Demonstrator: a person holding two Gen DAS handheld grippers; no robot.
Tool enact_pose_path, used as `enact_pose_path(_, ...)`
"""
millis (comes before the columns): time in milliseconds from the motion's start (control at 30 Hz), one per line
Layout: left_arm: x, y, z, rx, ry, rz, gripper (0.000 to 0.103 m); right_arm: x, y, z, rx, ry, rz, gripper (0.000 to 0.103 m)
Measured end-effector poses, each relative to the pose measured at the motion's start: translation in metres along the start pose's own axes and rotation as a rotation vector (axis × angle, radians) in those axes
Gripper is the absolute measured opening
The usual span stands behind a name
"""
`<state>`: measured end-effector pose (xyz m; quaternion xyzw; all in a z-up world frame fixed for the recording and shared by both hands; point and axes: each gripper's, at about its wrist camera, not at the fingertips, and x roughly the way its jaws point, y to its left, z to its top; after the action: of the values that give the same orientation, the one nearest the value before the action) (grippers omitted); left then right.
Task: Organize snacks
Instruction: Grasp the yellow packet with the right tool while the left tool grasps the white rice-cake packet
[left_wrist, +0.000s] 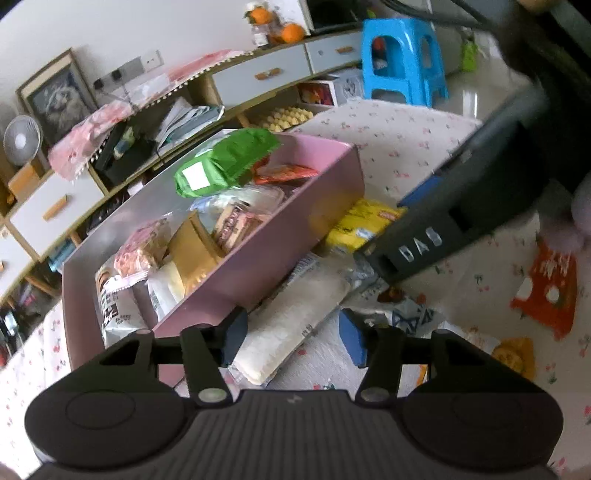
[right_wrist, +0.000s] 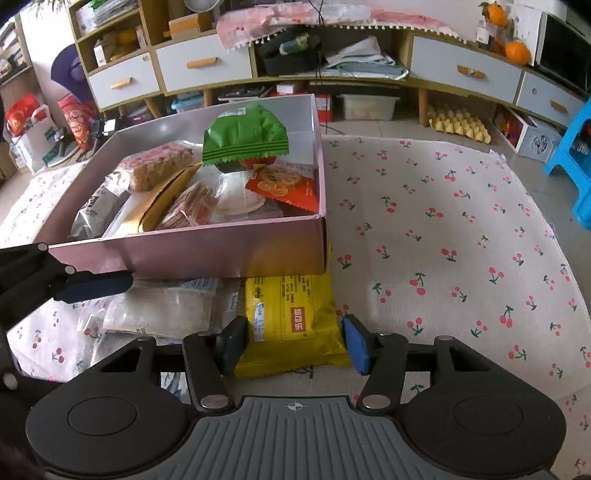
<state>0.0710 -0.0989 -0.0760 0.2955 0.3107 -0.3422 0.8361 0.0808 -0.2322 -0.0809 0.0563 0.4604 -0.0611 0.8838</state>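
- The right gripper (right_wrist: 291, 345) has its jaws apart, one on each side of the yellow snack packet (right_wrist: 290, 325). The dark pad sits just beside the packet's left edge and the blue pad just beside its right edge; I cannot tell whether either presses on it yet.
- The packet lies flat on the cherry-print cloth (right_wrist: 461, 240), its long axis running away from the jaws toward the pink box (right_wrist: 221, 254). Its far end touches or slips under the box wall, so the jaws span its short width.
- The left gripper (left_wrist: 291, 341) also has its jaws apart, hovering over a pale clear-wrapped packet (left_wrist: 295, 325) that lies slantwise between them, beside the box wall; nothing is clamped.
- Judging by this, the right gripper is the nearer one to the yellow packet, and the left one to the pale packet.
- Beyond both jaws, the box already holds a green packet (right_wrist: 243, 136) and an orange packet (right_wrist: 288, 186), among others.
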Motion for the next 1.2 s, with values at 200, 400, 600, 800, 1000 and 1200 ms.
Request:
enact_pose_path(200,-0.003,0.008,-0.002,-0.013,0.011,0.008,0.046,-0.002,-0.008,0.0,-0.004,0.014,0.006,0.052)
enact_pose_path(400,-0.003,0.006,0.0,-0.002,0.031,0.034,0.039,-0.009,-0.023,-0.002,0.009,0.03,-0.014,0.05)
enact_pose_path(600,-0.006,0.009,-0.002,0.026,0.064,0.031,0.032,-0.017,-0.033,-0.007,-0.009,0.051,-0.036,0.05)
enact_pose_path(800,-0.019,0.009,-0.01,0.044,0.085,-0.025,0.031,-0.026,-0.051,-0.015,0.003,0.068,-0.058,0.05)
enact_pose_path(1000,-0.032,0.003,-0.016,0.056,0.119,-0.084,0.032,-0.034,-0.057,-0.023,-0.022,0.093,-0.034,0.051)
enact_pose_path(1200,-0.035,0.003,-0.02,0.042,0.089,-0.105,0.052,-0.033,-0.057,-0.025,-0.022,0.1,-0.028,0.056)
